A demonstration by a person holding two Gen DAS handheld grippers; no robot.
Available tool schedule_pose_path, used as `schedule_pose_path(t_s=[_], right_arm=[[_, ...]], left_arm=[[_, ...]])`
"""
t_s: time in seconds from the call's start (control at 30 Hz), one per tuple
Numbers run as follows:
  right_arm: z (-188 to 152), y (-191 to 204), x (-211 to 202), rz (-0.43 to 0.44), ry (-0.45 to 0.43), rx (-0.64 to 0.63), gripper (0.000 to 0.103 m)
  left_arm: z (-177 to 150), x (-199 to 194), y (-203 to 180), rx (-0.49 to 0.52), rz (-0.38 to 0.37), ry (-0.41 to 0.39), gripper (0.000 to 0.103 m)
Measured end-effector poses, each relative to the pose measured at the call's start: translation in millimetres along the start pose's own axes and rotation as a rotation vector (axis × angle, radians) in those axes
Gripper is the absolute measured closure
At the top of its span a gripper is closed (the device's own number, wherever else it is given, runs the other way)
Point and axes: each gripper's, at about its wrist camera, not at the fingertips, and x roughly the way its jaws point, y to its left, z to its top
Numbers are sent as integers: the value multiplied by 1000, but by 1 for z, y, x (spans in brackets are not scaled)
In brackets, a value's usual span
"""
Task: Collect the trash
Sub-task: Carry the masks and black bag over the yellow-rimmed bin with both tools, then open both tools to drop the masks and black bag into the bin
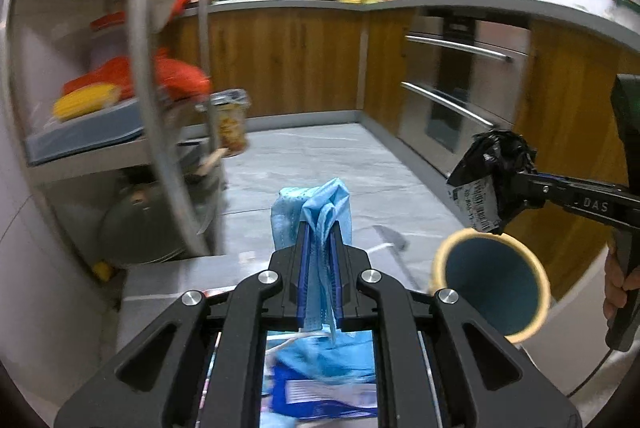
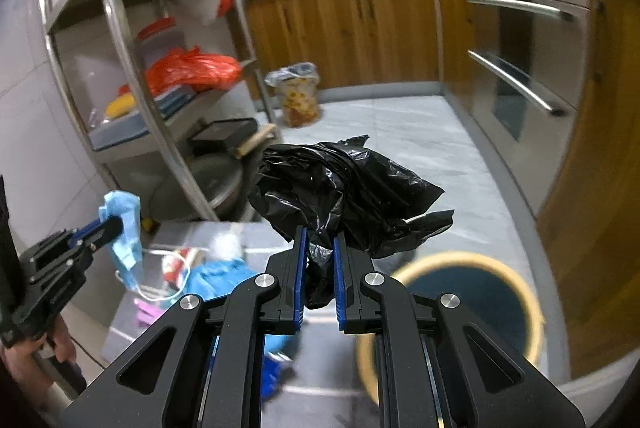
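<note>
My left gripper (image 1: 319, 228) is shut on a crumpled blue face mask (image 1: 320, 204), held up above a low grey surface (image 1: 160, 292). From the right wrist view the same mask (image 2: 124, 228) hangs from the left gripper (image 2: 114, 224) at the left. My right gripper (image 2: 320, 234) is shut on a crumpled black plastic bag (image 2: 348, 196). In the left wrist view that bag (image 1: 496, 172), with a white label, sits at the right gripper (image 1: 520, 184) tips, just above a round bin (image 1: 492, 284) with a cream rim and dark blue inside. The bin (image 2: 472, 300) lies below and right of the right gripper.
More litter lies on the low surface: blue wrappers (image 2: 216, 276), white tissue (image 2: 228, 244), a pink piece (image 2: 146, 310). A metal shelf rack (image 2: 120, 40) stands at the left, wooden cabinets (image 2: 348, 24) and steel oven drawers (image 2: 520, 76) behind and right. A lined waste pail (image 2: 298, 94) sits on the floor.
</note>
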Motion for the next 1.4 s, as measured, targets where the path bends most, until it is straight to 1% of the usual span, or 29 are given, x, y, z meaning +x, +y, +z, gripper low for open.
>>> schedule_pose_path(t_s=[0.07, 0.1, 0.13, 0.2, 0.3, 0.4, 0.5, 0.6, 0.77, 0.9, 1.03, 1.13, 1.2, 1.27, 1.3, 1.37, 1.4], right_arm=[[-7, -14, -7, -25, 13, 17, 90], [-11, -22, -11, -41, 18, 26, 90], [-13, -27, -13, -53, 23, 33, 90], [-20, -44, -16, -90, 33, 50, 90], [-30, -67, -15, -132, 61, 80, 90], [-39, -89, -12, -137, 91, 129, 90], [-51, -115, 1, -144, 146, 178, 90], [-61, -133, 13, -160, 196, 217, 90], [-77, -163, 32, -144, 265, 344, 90], [-84, -173, 45, -173, 310, 367, 89], [-87, -177, 48, -178, 320, 382, 88], [-85, -180, 50, -184, 322, 387, 85], [-85, -182, 51, -186, 326, 392, 84], [-85, -183, 50, -186, 324, 403, 81], [-85, -183, 50, -187, 322, 404, 79], [-85, -183, 49, -185, 317, 402, 77], [-85, -182, 48, -187, 315, 400, 75]], left_arm=[[2, 5, -23, 36, -40, -6, 94], [3, 7, -28, 40, -54, -6, 94], [5, 11, -41, 43, -87, -4, 94], [6, 18, -61, 57, -126, 1, 94], [6, 28, -87, 86, -173, 10, 94], [2, 41, -121, 115, -231, 29, 94], [-6, 52, -145, 157, -263, 52, 94], [-20, 73, -171, 199, -300, 109, 94], [-35, 102, -191, 198, -343, 190, 94], [-40, 119, -202, 188, -355, 222, 94], [-51, 134, -209, 186, -354, 259, 94], [-57, 142, -214, 191, -353, 280, 90], [-61, 144, -216, 202, -348, 283, 82], [-61, 144, -218, 208, -338, 278, 71], [-62, 143, -217, 206, -335, 277, 69], [-62, 143, -216, 202, -334, 277, 59], [-61, 143, -216, 202, -330, 275, 56]])
